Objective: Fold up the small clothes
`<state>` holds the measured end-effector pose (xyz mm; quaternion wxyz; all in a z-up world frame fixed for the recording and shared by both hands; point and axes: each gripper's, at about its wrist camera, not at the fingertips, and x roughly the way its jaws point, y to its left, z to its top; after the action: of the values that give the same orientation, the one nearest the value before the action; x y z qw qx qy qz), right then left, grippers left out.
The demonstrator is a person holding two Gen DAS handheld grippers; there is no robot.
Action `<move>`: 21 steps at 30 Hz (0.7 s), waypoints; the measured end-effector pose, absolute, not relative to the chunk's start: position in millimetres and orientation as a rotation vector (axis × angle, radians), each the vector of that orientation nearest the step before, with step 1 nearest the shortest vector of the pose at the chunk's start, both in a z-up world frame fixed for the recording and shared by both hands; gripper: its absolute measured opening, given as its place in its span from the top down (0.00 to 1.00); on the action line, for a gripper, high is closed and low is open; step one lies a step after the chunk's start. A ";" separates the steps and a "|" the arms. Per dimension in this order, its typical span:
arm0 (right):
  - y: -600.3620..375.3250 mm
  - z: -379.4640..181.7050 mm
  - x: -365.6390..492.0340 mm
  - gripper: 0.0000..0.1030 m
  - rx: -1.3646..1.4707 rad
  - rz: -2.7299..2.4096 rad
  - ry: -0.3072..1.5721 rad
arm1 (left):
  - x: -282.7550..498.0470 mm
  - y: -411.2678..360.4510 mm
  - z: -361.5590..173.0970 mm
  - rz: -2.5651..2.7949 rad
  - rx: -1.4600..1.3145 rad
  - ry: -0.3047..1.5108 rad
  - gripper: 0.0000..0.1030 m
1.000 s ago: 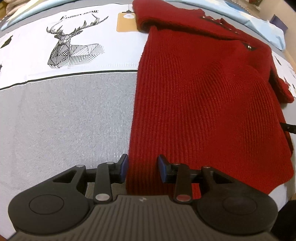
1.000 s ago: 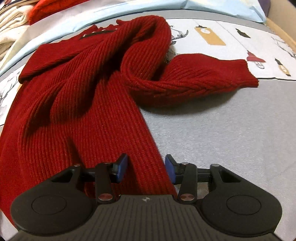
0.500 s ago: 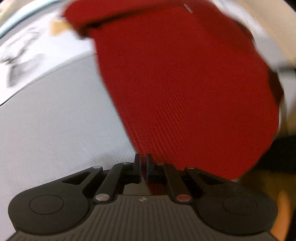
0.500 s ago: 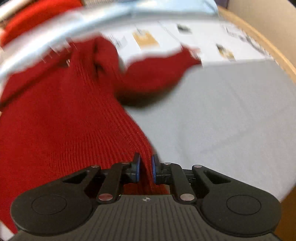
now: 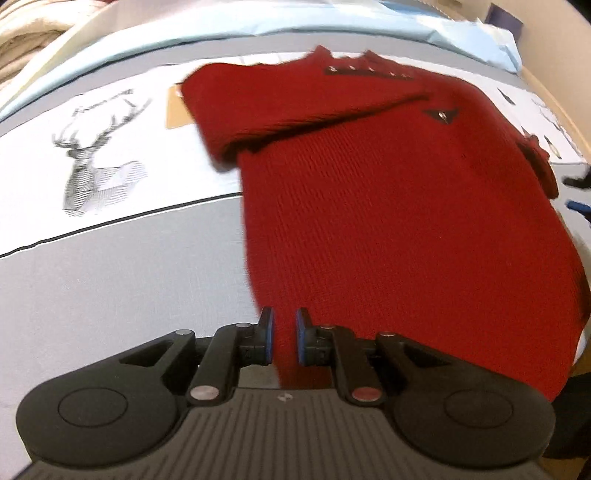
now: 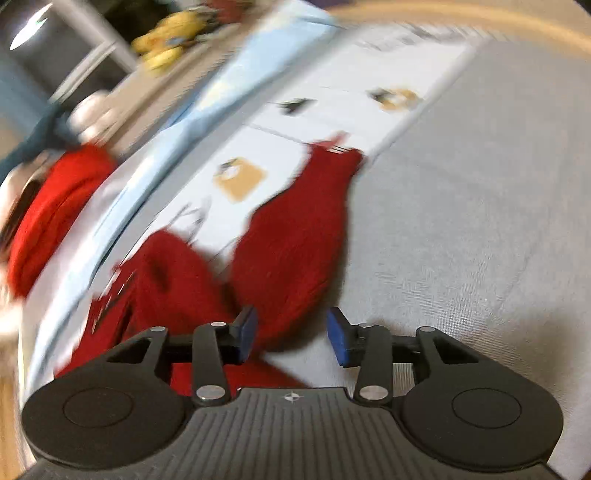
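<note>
A dark red knitted sweater (image 5: 388, 206) lies on the grey and white bed cover (image 5: 110, 280), one sleeve folded across its chest. My left gripper (image 5: 283, 341) is shut on the sweater's bottom hem near its left corner. In the right wrist view the sweater's other sleeve (image 6: 295, 236) stretches away over the cover (image 6: 461, 240). My right gripper (image 6: 291, 338) is open, its jaws standing on either side of that sleeve, holding nothing. This view is blurred by motion.
The cover carries a deer print (image 5: 99, 173) and an orange tag print (image 5: 177, 107). Cream folded fabric (image 5: 33, 33) lies at the far left. Another red garment (image 6: 55, 206) lies beyond the cover's pale blue edge. Yellow objects (image 6: 170, 37) sit far back.
Both grippers shut on the sweater's hem and pulled it. The left still holds the hem. The right has since opened and swung over to the right sleeve.
</note>
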<state>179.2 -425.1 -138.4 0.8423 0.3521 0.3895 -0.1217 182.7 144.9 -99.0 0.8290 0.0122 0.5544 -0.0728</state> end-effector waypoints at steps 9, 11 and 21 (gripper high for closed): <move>-432.9 -184.7 242.2 0.87 0.832 -0.249 0.830 | 202.6 106.4 -110.7 -0.162 0.079 1.193 0.86; -431.8 -177.6 266.9 0.88 0.754 -0.188 0.781 | 215.0 108.7 -113.2 -0.142 0.073 1.190 0.86; -504.2 -107.8 278.3 0.90 0.602 -0.389 0.119 | 241.0 101.0 -117.9 -0.086 0.068 1.192 0.86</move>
<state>278.3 -504.2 -107.8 0.9347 0.2946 0.0582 -0.1901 241.0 101.0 -117.9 0.8262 0.0318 0.5611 -0.0404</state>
